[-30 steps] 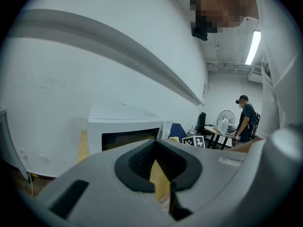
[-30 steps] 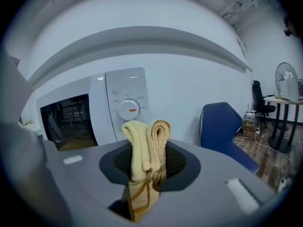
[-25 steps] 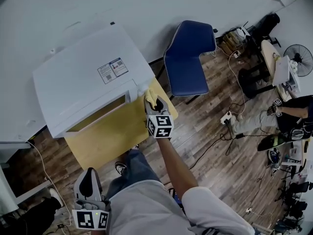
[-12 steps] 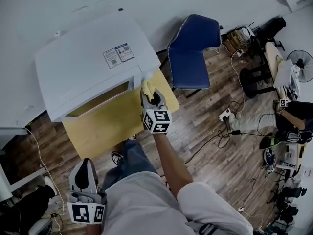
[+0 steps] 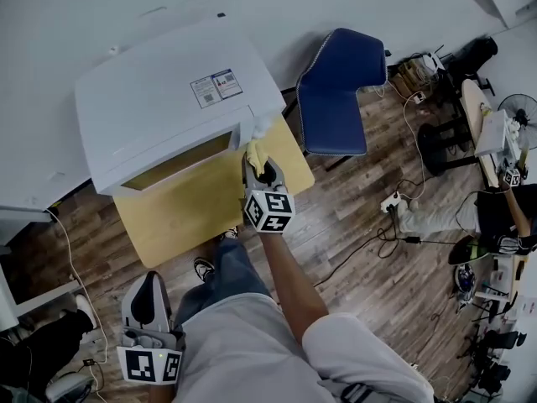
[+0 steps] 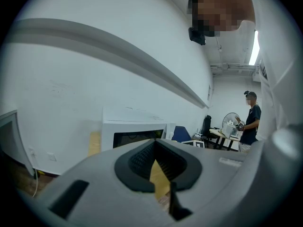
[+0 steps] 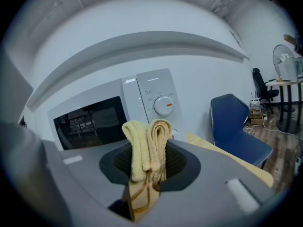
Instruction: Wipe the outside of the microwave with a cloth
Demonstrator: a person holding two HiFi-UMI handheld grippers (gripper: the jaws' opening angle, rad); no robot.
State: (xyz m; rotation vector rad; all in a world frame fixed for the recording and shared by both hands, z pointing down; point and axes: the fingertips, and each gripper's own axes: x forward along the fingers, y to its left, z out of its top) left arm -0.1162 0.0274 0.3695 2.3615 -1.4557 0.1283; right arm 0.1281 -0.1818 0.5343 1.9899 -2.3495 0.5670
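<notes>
Right gripper view: right tongs pinch one cloth before one microwave (left tongs pressed together).

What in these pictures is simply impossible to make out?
1. The label on the microwave top, head view: print too small.
2. Lettering around the dial, right gripper view: too small to read.
3. Whether the cloth touches the microwave: in both views it merely overlaps it.

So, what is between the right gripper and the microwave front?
Only the folded yellow cloth, clamped in the right gripper, facing the microwave; the right gripper view shows it.
</notes>
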